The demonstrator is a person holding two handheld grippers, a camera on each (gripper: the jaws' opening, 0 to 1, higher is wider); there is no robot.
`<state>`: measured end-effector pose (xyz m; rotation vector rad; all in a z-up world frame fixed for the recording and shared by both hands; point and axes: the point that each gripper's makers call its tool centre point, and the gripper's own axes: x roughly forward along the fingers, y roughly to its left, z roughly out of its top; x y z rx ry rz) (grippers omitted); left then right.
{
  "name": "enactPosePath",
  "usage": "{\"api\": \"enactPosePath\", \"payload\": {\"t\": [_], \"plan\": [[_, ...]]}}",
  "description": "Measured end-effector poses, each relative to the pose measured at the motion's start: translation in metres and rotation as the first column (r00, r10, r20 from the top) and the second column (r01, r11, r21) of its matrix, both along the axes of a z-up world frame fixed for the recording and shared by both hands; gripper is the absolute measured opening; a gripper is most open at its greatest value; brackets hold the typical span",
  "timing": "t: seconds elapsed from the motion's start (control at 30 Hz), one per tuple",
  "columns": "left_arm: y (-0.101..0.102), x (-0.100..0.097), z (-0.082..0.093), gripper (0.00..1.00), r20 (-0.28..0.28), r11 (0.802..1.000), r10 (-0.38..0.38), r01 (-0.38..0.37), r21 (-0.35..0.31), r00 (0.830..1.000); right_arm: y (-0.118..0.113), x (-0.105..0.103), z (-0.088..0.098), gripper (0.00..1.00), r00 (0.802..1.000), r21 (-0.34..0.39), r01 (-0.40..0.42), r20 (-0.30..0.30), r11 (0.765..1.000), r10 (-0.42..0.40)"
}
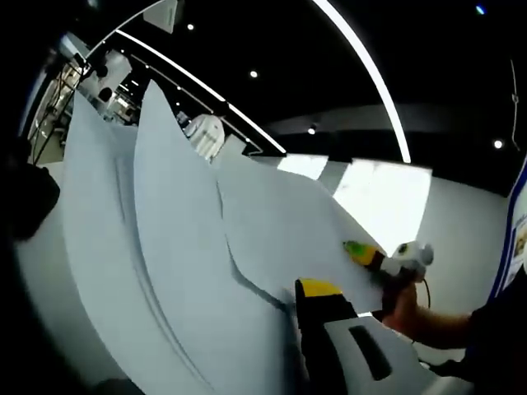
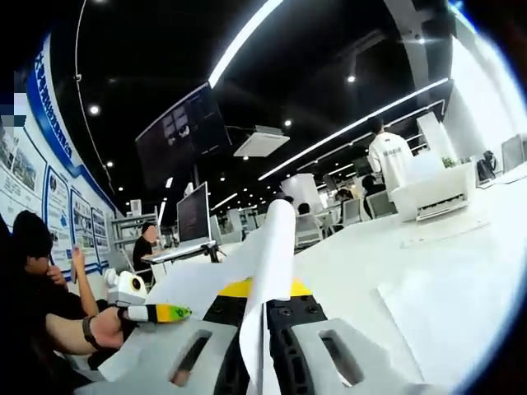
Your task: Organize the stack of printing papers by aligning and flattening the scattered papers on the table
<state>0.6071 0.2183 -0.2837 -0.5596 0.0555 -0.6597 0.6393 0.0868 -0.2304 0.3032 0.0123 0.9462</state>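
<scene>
Plain white printing paper sheets (image 1: 189, 247), unpatterned, shaded pale blue-grey in left gripper view. Right gripper (image 2: 265, 317): white plastic body, black jaws, yellow tips, clamped on the sheets' white edge. Left gripper (image 2: 156, 313): white body, yellow-green tip. Flat white tabletop (image 2: 395, 271). Wall panel (image 2: 49, 206) blue with white lettering.

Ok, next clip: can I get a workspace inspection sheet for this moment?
Surface: white table, bare on that side.
Job's things: papers lifted on edge, fanned and uneven; sheet edges stand between the right gripper's jaws.
Clutter: single sheet lying flat, white box behind it.
Grippers: right gripper shut on papers; left gripper against the stack, grip unclear.
Cables: nothing seen.
Surroundings: office with monitor, ceiling light strips, people nearby.
</scene>
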Motion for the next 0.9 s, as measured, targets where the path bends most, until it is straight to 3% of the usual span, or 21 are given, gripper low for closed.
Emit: {"api": "enactPosePath", "payload": {"t": [0.23, 0.43, 0.73, 0.9], "plan": [[0.001, 0.000, 0.000, 0.17, 0.001, 1.000, 0.001, -0.001, -0.002, 1.000, 0.021, -0.014, -0.004, 0.00, 0.998, 0.028, -0.049, -0.030, 0.998, 0.050], [0.002, 0.001, -0.001, 0.15, 0.008, 1.000, 0.011, -0.012, 0.023, 1.000, 0.022, -0.014, -0.004, 0.01, 0.999, 0.021, -0.043, -0.029, 0.999, 0.044], [0.002, 0.000, 0.000, 0.13, 0.016, 1.000, 0.004, -0.004, 0.018, 1.000, 0.007, -0.004, 0.001, 0.19, 0.998, 0.059, -0.033, -0.048, 0.998, 0.036], [0.003, 0.000, 0.001, 0.11, 0.023, 1.000, 0.007, -0.007, 0.018, 1.000, -0.003, -0.001, 0.012, 0.27, 0.997, 0.119, -0.038, -0.060, 0.992, 0.046]]}}
